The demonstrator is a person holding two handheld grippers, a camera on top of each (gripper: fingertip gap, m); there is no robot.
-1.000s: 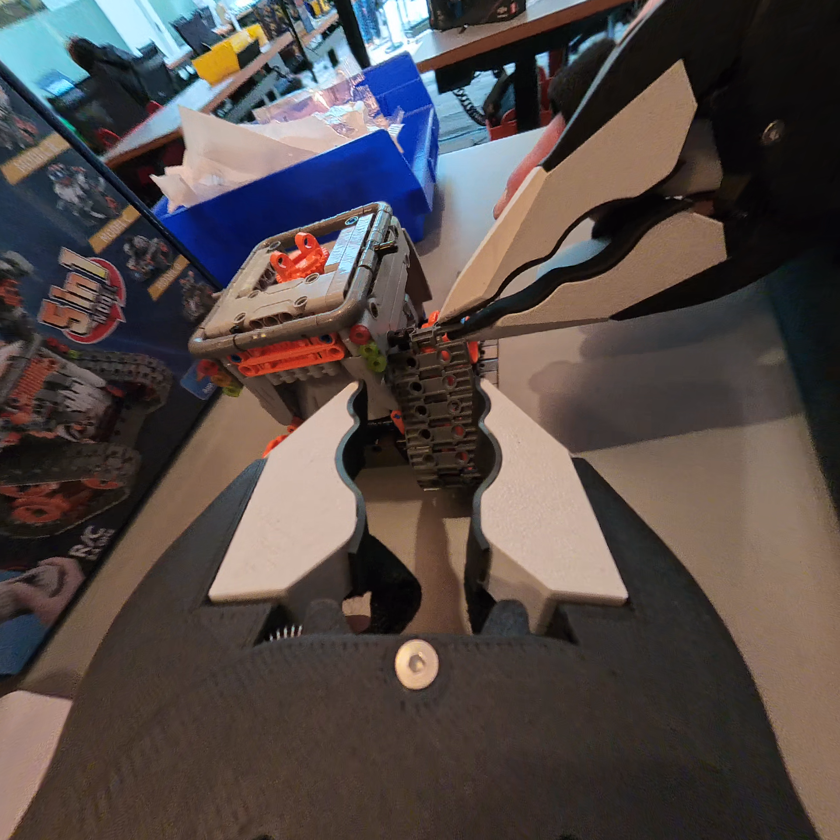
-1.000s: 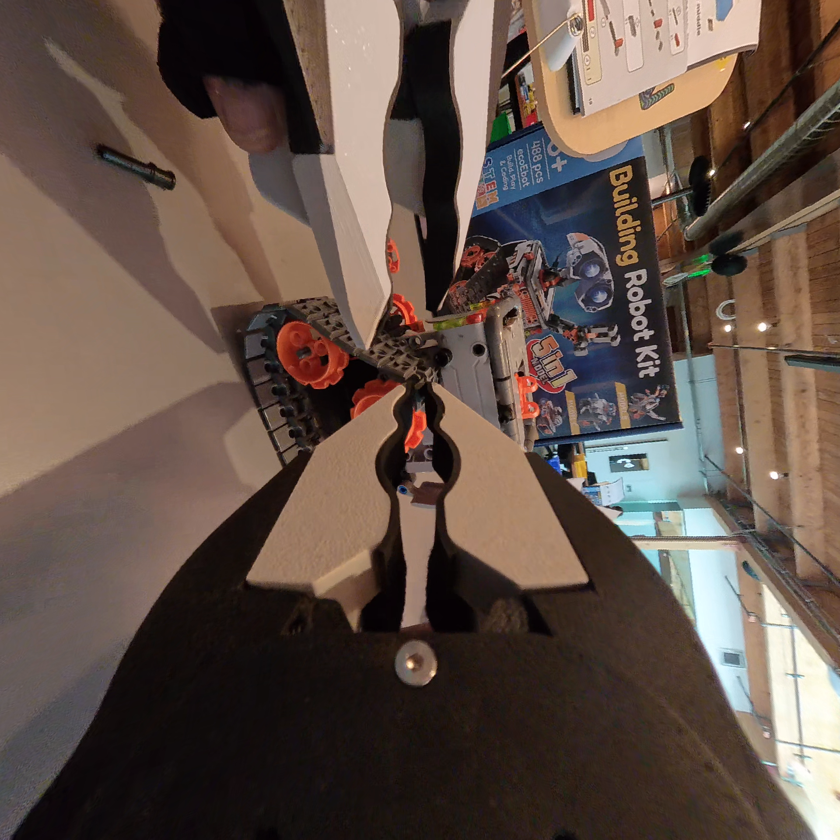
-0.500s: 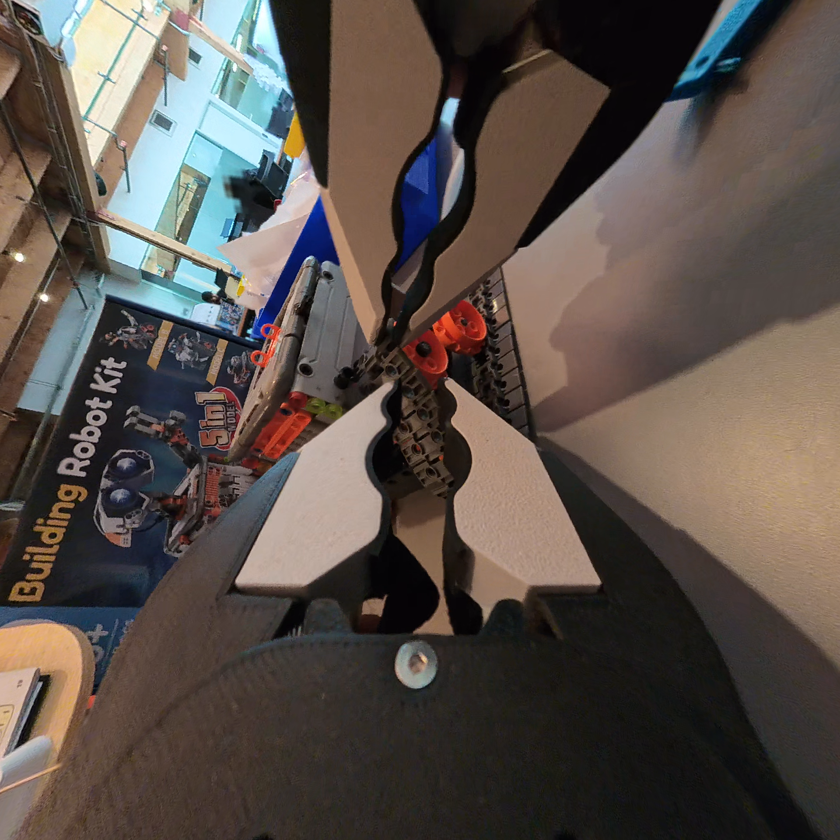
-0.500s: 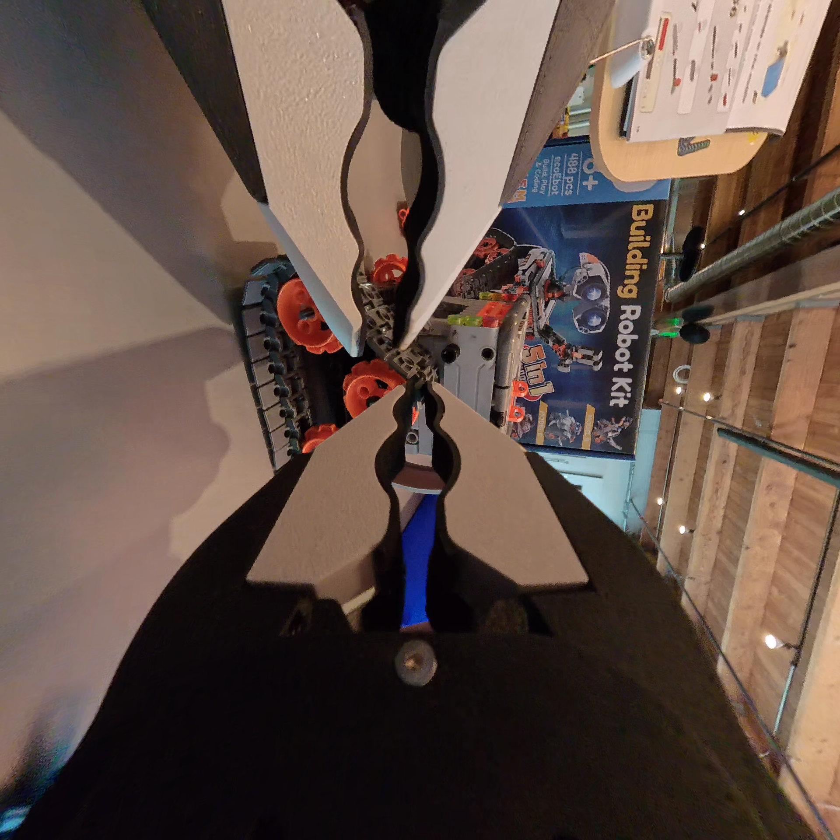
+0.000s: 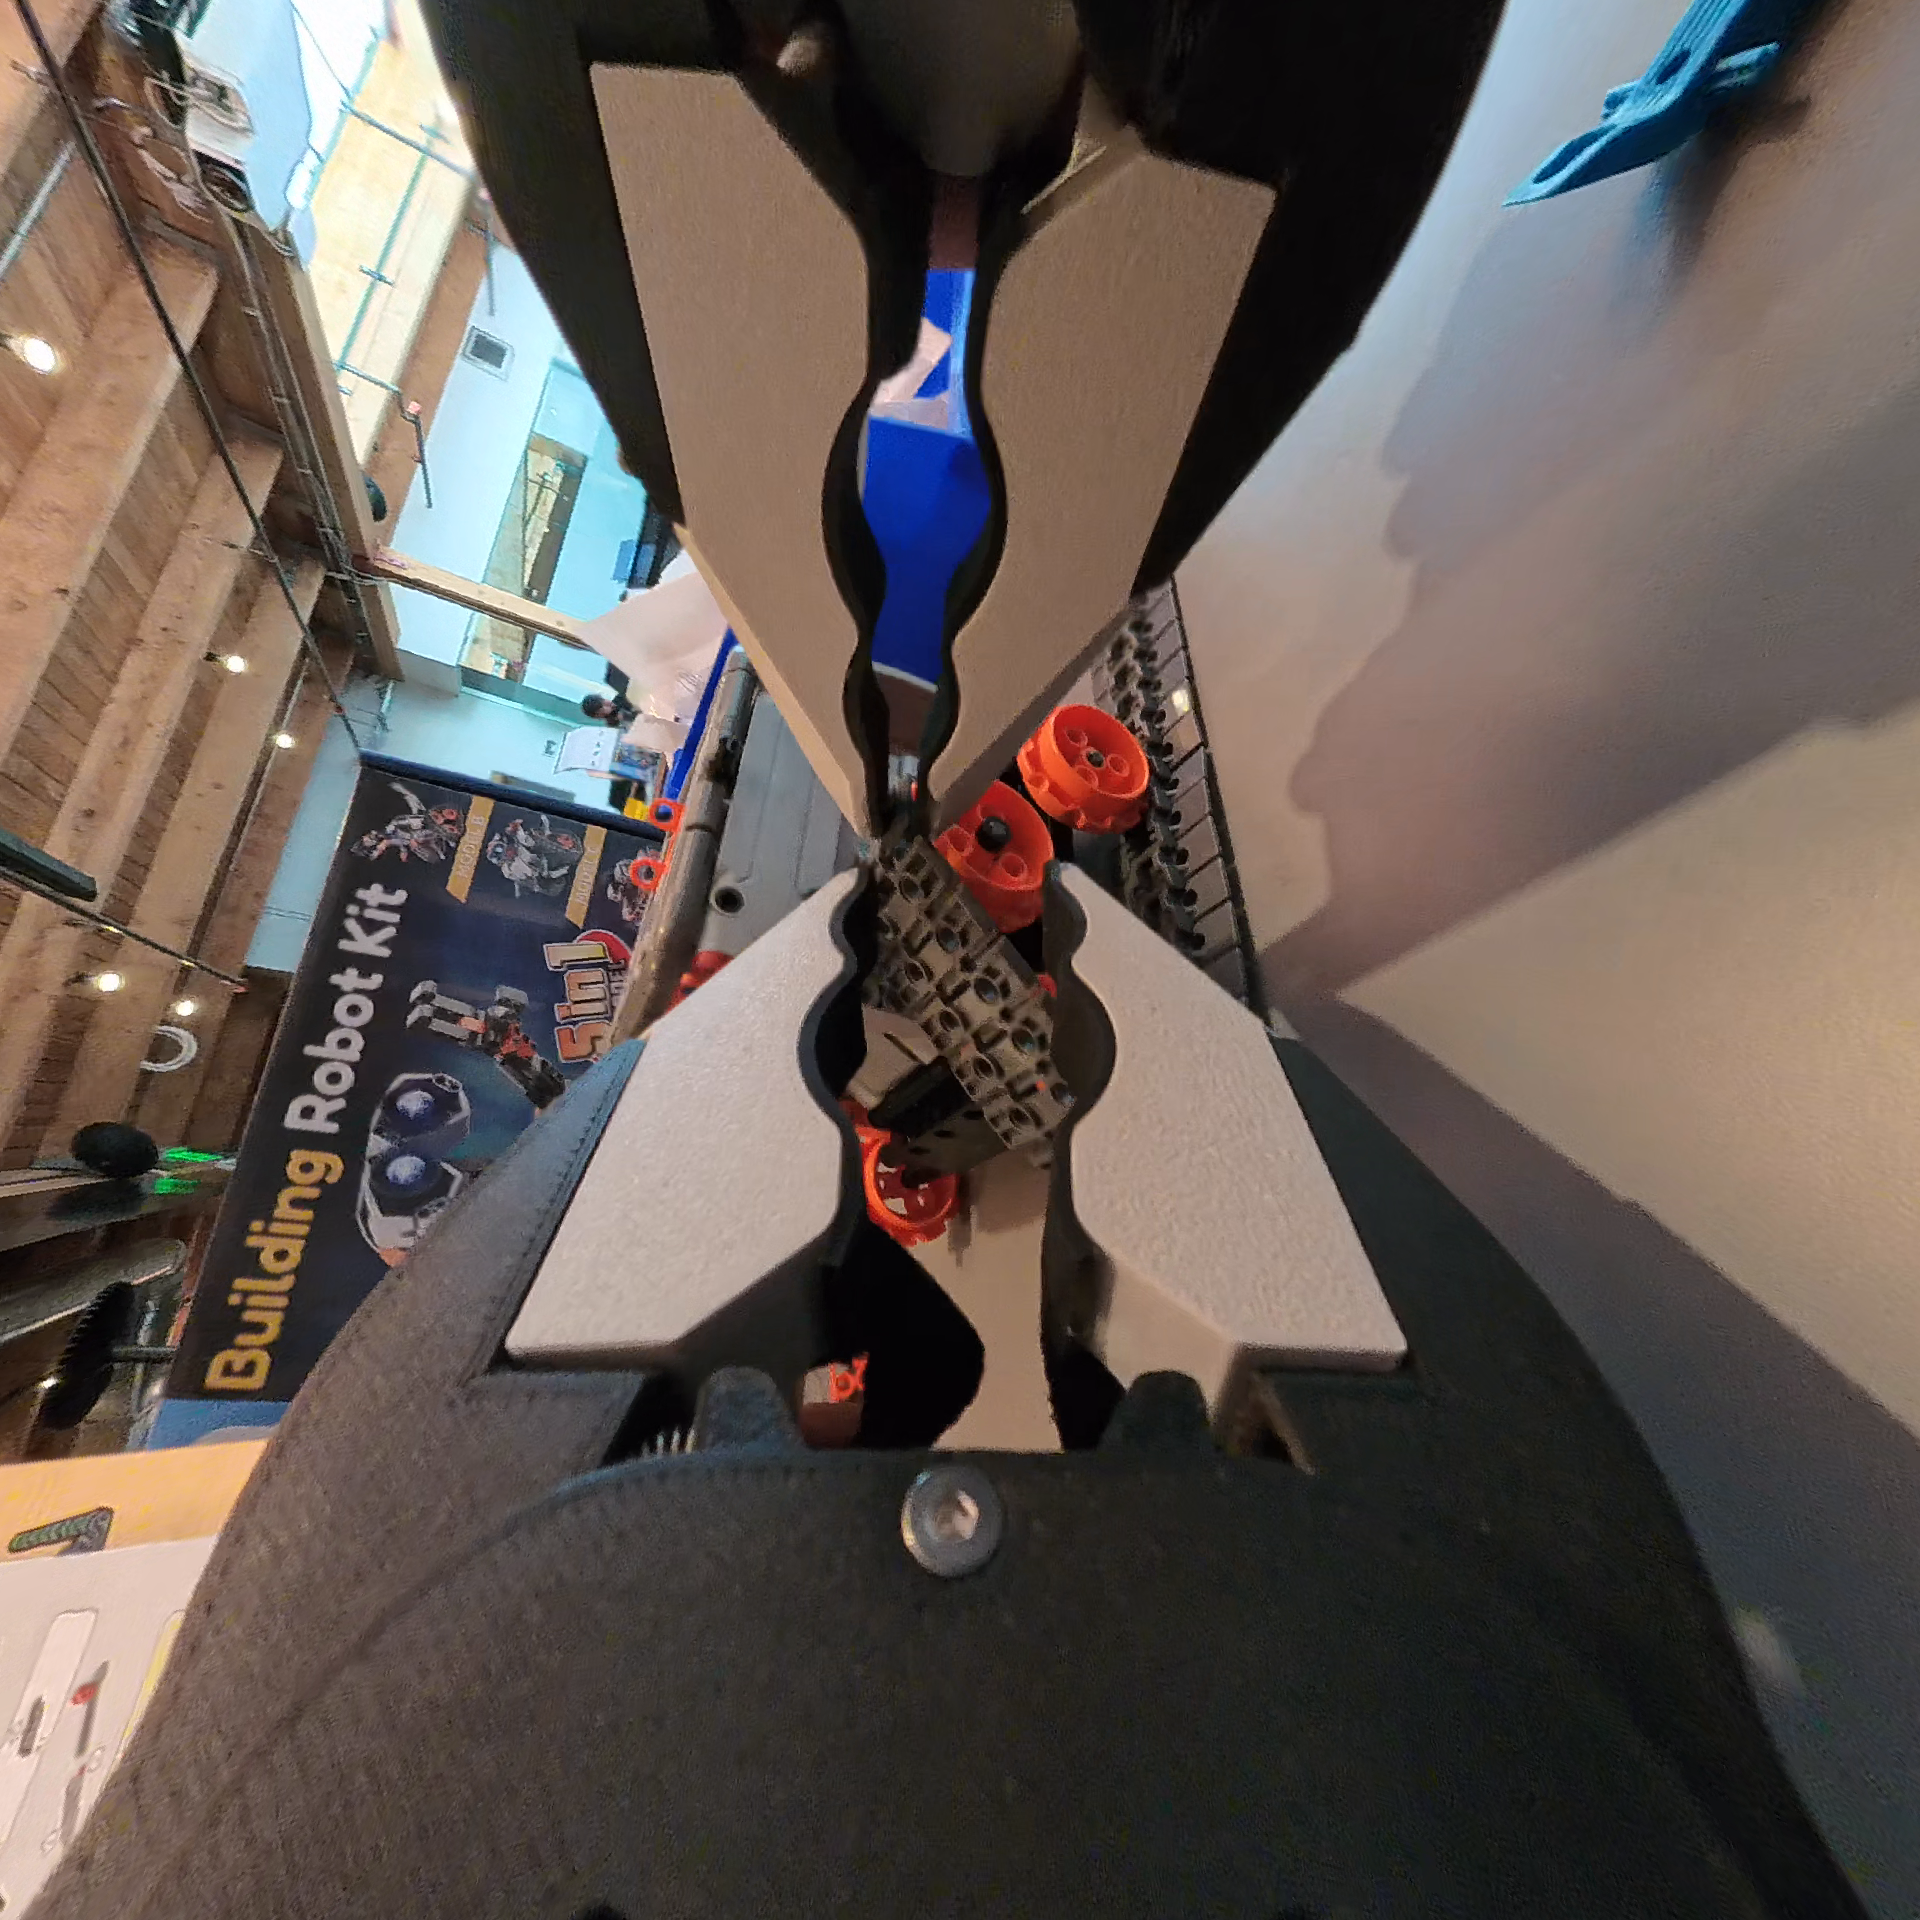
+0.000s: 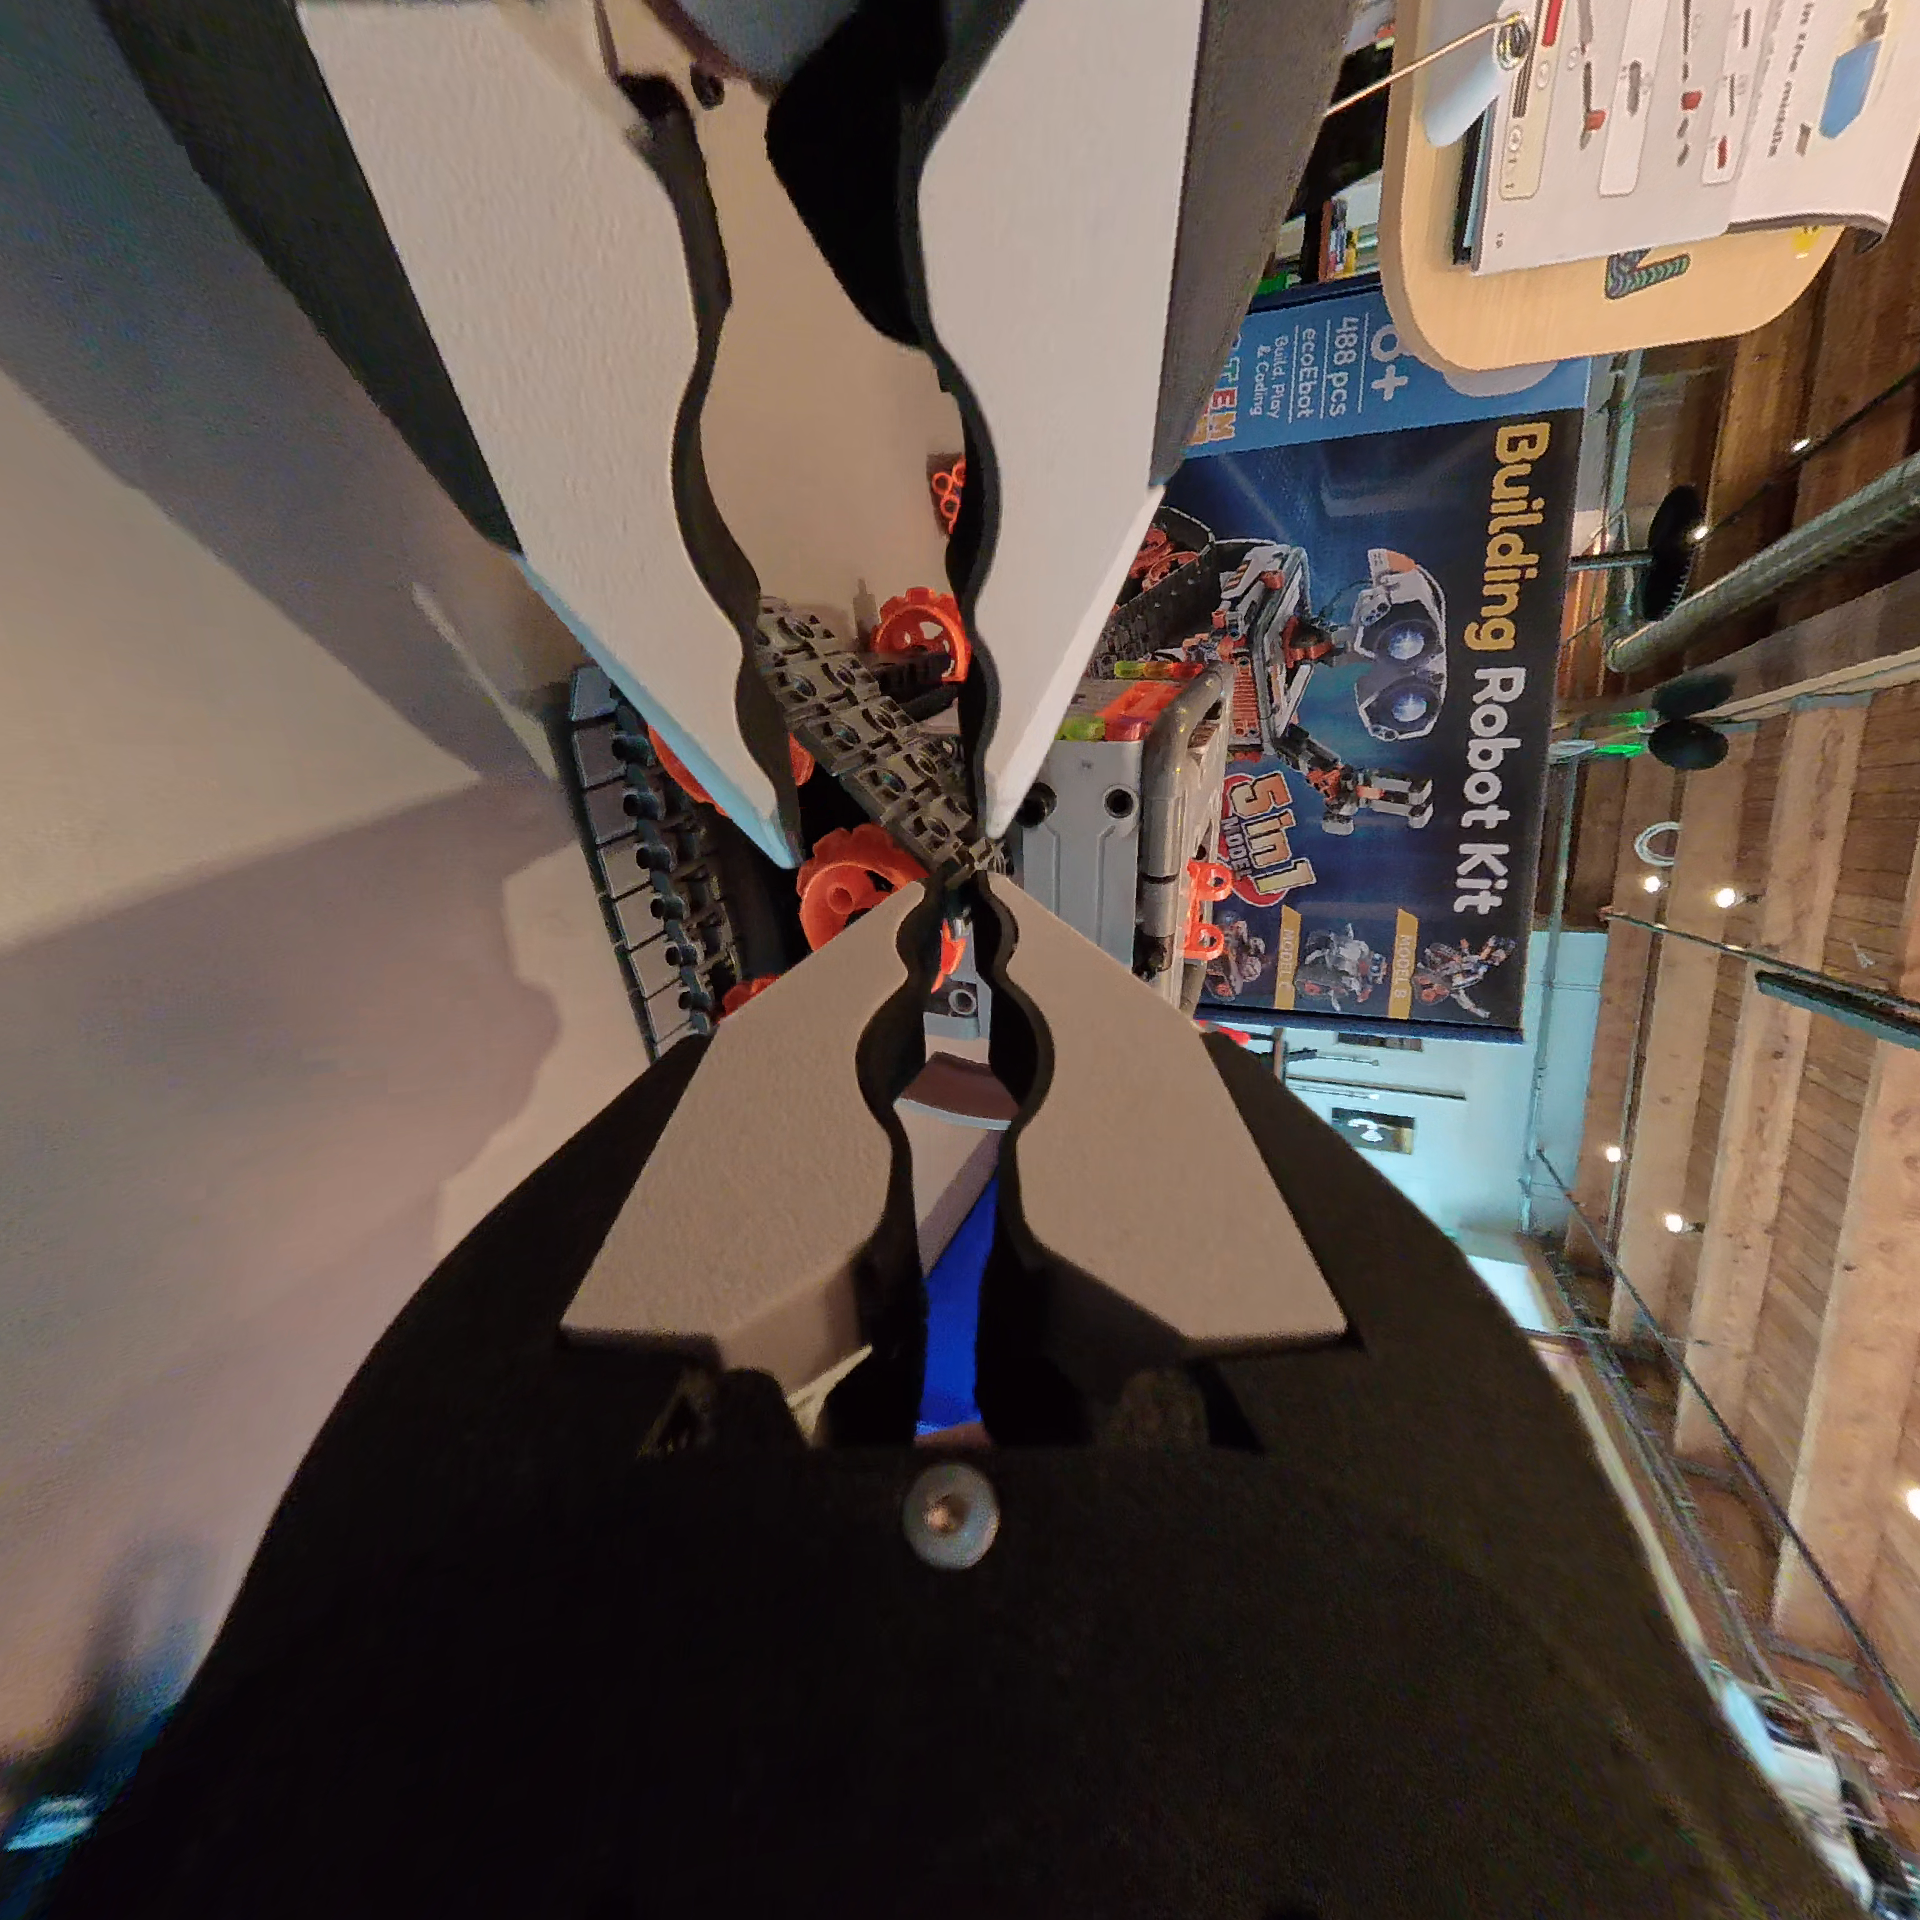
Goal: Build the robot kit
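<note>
A grey brick-built tracked robot model (image 5: 774, 800) with orange wheels (image 5: 1081, 769) stands on the pale table (image 5: 1558, 1039). A loose grey track strip (image 5: 961, 987) runs out from it. My left gripper (image 5: 961, 888) is closed on this strip, which lies between its white fingers (image 5: 707, 1122). My right gripper (image 5: 902, 805) faces it from above, tip to tip, and pinches the strip's far end. In the right wrist view my right gripper (image 6: 958, 888) is almost fully shut on the strip's end (image 6: 966, 857). The left gripper (image 6: 894, 836) is opposite it, around the strip (image 6: 862, 717), beside the model (image 6: 1091, 831).
The kit's dark blue printed box (image 5: 416, 1039) stands behind the model, also in the right wrist view (image 6: 1403, 727). A blue bin (image 5: 925, 499) is beyond. A blue plastic part (image 5: 1662, 94) lies on the table. An instruction booklet on a wooden stand (image 6: 1662, 135) is near the box. Left and right tips are no more than a few centimetres apart.
Both views have rolled about a quarter turn. My left gripper has narrowed onto the track strip and come nearer, tip to tip with my right gripper, which keeps its pinch.
</note>
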